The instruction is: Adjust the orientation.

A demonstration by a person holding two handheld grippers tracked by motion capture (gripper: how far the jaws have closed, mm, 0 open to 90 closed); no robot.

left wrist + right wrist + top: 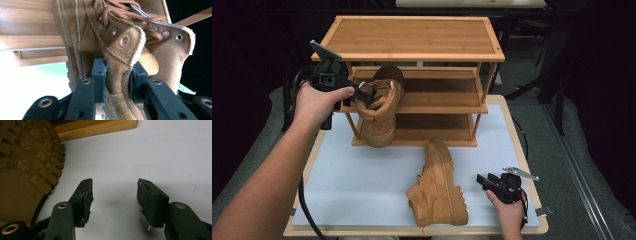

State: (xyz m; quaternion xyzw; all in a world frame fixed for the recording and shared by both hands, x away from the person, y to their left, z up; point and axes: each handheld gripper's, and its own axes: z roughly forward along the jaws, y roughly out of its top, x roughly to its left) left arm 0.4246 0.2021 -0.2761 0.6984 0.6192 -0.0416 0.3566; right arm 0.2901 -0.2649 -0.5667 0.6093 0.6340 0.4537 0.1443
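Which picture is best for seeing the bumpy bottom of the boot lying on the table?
The right gripper view: the fallen boot's sole sits close, so its lugs show clearly. The high view shows that boot whole on its side, sole edge-on. The left gripper view shows the other boot, pinched at its collar.

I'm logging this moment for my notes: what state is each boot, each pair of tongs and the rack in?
Held boot: lifted, hanging toe-down in front of the rack, gripped at its collar.
Second boot: lying on its side on the white mat, sole toward the right tongs.
Left tongs: shut on the held boot's collar.
Right tongs: open, holding nothing, low over the mat.
Shoe rack: upright, top shelf bare.
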